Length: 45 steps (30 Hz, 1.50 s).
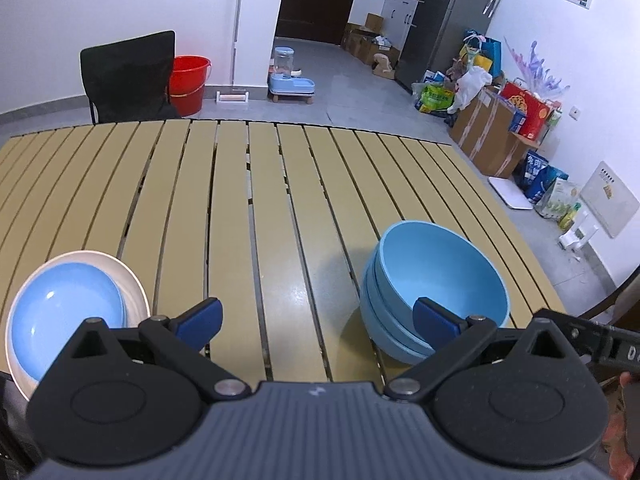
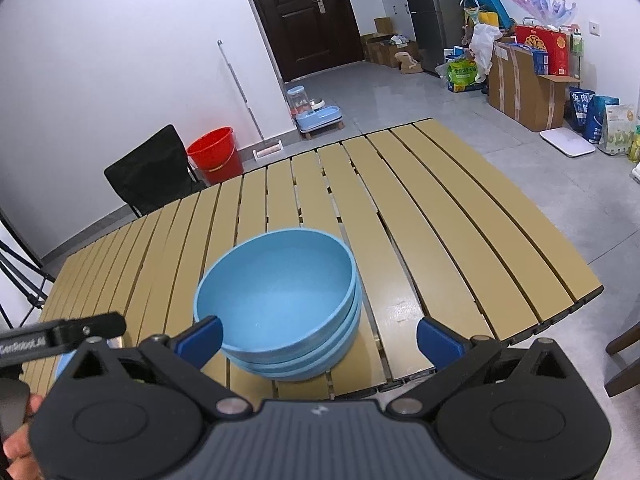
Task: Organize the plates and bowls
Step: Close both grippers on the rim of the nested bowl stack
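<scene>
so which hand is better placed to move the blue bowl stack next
Right. The bowl stack sits almost centred ahead of the open right gripper; from the open left gripper it lies off to the right, the plates to the left.

bright, even | glare on table [image 1: 298, 292] | sharp | fisheye edges dark

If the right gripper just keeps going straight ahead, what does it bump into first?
Most likely the stack of blue bowls. It sits on the slatted table just ahead of the open right gripper, a bit left of centre. Depth is hard to judge, so the gripper might pass above.
</scene>
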Available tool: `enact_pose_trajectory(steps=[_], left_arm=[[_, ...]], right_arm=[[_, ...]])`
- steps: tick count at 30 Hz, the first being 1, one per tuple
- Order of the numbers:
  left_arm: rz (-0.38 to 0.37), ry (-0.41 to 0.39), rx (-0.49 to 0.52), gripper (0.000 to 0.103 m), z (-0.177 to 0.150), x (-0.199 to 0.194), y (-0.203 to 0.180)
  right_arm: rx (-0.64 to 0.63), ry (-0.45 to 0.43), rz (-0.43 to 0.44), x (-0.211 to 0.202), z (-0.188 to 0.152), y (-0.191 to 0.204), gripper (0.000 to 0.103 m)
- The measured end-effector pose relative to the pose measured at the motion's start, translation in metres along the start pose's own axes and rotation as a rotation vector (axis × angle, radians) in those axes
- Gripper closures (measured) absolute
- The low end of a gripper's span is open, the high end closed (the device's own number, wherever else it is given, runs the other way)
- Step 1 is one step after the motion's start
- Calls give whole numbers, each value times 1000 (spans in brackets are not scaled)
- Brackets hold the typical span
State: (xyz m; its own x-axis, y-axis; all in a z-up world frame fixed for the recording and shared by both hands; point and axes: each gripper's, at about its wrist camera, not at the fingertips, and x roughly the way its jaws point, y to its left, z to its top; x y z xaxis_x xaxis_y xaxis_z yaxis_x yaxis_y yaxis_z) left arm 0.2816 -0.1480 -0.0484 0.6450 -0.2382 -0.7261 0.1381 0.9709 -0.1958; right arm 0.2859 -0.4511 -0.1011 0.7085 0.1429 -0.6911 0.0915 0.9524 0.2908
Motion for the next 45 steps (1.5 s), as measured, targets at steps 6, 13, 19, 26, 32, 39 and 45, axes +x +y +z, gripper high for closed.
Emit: enact_pose_trajectory(steps=[6, 13, 19, 26, 32, 39, 45], left_arm=[[-34, 19, 4, 0, -1, 6, 0], [-55, 54, 22, 0, 3, 27, -8], [-83, 107, 31, 0, 13, 51, -11], [-117, 185, 35, 0, 22, 88, -18], [-123, 223, 36, 0, 23, 110, -23], [-108, 280, 29, 16, 21, 127, -23], [-109, 336, -3, 30, 21, 140, -24]], right_arm=[[16, 5, -1, 4, -4, -7, 0], [62, 26, -1, 24, 1, -20, 0], [88, 63, 0, 51, 7, -25, 0], [131, 129, 6, 84, 6, -32, 2], [165, 158, 5, 101, 7, -36, 11], [204, 198, 24, 120, 4, -37, 27], [234, 228, 42, 127, 1, -40, 45]])
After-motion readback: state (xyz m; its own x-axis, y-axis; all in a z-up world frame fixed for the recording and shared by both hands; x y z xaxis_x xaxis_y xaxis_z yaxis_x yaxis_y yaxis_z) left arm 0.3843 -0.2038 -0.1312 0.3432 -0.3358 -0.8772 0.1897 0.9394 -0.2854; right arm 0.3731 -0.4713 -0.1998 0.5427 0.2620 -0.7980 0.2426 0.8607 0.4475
